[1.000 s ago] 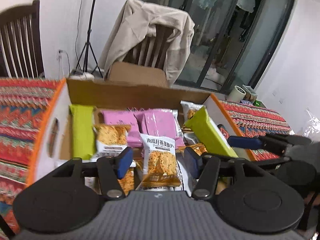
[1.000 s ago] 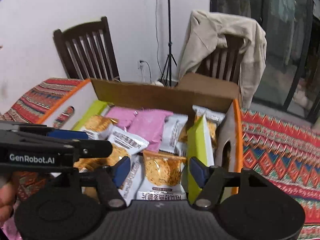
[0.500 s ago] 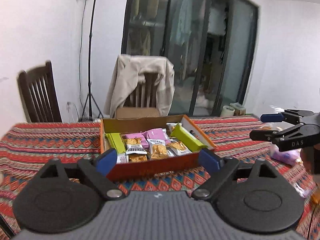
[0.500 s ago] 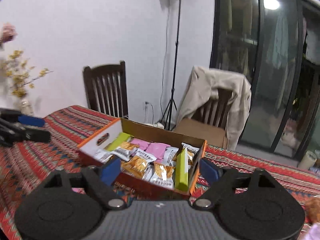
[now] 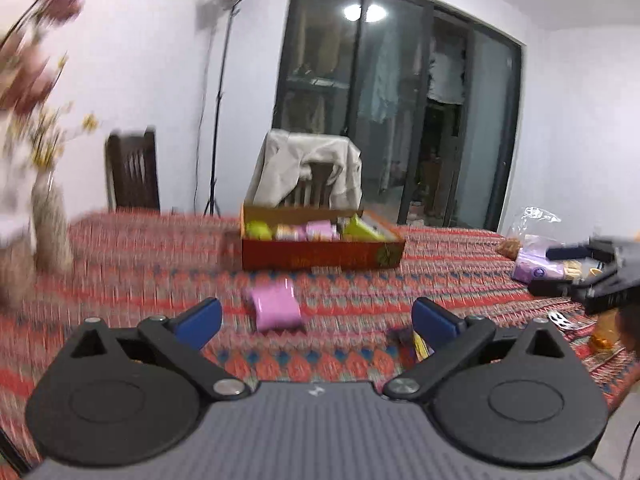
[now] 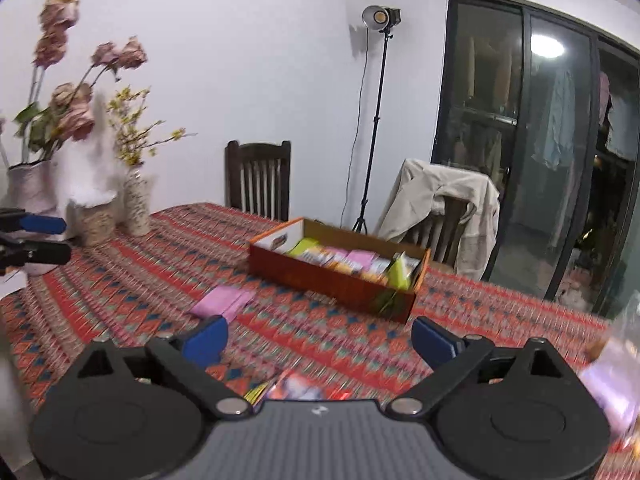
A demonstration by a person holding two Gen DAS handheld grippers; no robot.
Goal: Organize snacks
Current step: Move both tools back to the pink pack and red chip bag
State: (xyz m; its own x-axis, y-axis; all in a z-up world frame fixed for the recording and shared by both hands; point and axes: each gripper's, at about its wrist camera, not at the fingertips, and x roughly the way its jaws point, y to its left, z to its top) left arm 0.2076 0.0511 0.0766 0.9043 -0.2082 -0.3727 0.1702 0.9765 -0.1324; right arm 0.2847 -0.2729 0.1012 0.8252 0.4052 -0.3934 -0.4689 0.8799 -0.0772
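the left gripper (image 5: 316, 322) fills the bottom of its own view with its blue fingers (image 5: 198, 322) spread wide and nothing between them. the right gripper (image 6: 320, 338) sits the same way at the bottom of its view, spread wide and empty. the snack box (image 5: 320, 246), a shallow orange-red cardboard tray, stands just above the middle of the left view on the red patterned tablecloth (image 5: 140, 264), well apart from both grippers; green, pink and orange packets (image 5: 316, 232) lie inside it, blurred. in the right view the box is at centre right, with a green packet (image 6: 398, 274) standing on edge at its right end. a loose pink packet (image 5: 276, 308) lies on the cloth below centre in the left view, between the box and the left gripper, apart from both. in the right view it shows left of centre, just above the left blue finger. a clear plastic bag (image 5: 536, 236) and a purple packet (image 5: 536, 268) rest at the right edge of the left view, beside the other gripper's black fingers. vases with dried flowers (image 6: 92, 208) stand on the cloth at the left of the right view. behind the table are a dark wooden chair (image 6: 258, 178), a chair draped with a beige jacket (image 6: 438, 200), a light stand (image 6: 378, 20) and dark glass doors (image 6: 540, 140).
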